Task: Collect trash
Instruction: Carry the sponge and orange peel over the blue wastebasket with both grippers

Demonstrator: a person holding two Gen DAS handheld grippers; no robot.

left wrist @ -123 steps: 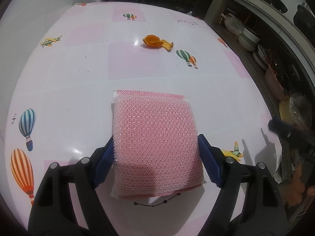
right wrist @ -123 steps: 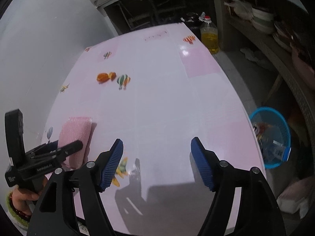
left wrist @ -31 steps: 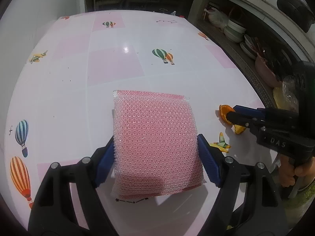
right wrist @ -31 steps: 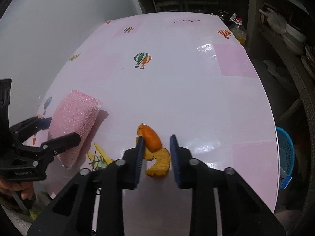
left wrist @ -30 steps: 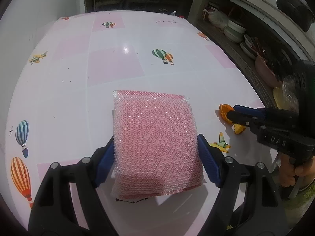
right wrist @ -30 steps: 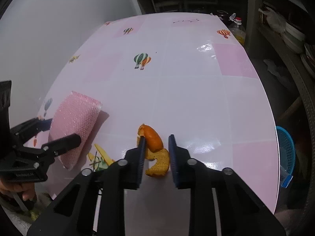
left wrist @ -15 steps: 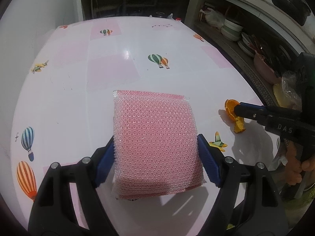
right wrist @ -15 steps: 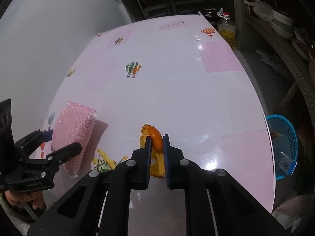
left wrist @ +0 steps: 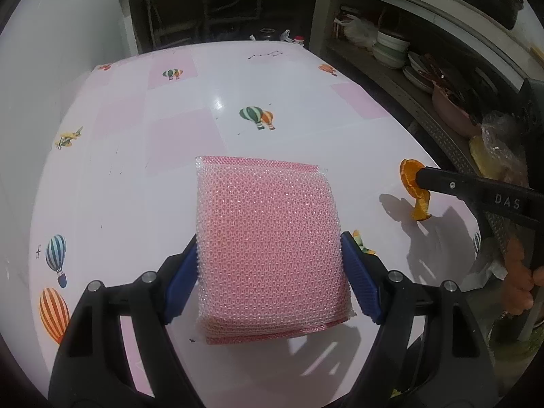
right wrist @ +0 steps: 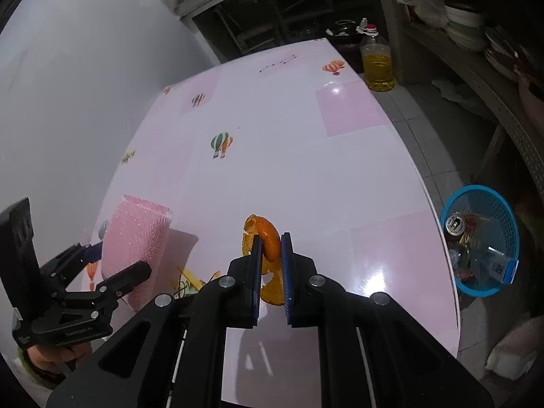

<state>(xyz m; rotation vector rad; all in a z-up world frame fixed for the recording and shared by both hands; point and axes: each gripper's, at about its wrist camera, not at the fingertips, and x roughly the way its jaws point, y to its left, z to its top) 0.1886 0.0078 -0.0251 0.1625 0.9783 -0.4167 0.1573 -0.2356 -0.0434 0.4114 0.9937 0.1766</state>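
Orange peel [right wrist: 270, 241]: curled strip pinched between the blue pads of the right gripper [right wrist: 271, 248], whose jaws are closed tight on it. In the left wrist view the peel [left wrist: 413, 187] hangs from the gripper tip, its lower end near or just touching the worktop [left wrist: 170, 156] close to the right edge; contact cannot be told for certain.

Left gripper [left wrist: 270, 265]: clamped on a pink mesh sponge [left wrist: 268, 238], held flat above the worktop, well apart from the peel. Sponge also shows at left in the right wrist view [right wrist: 136, 238].

Blue basket [right wrist: 482, 238]: on the floor beside the worktop's right edge. It already holds a can and other litter.

Worktop surface: pink and white squares with balloon prints; no other loose scraps visible. An oil bottle [right wrist: 376, 64] stands beyond the far corner.

Progress, judged: pickup done, disposal not yet. Remaining: carry the peel over the edge and release it into the basket. The sponge suggests a wipe may follow, though that is uncertain.
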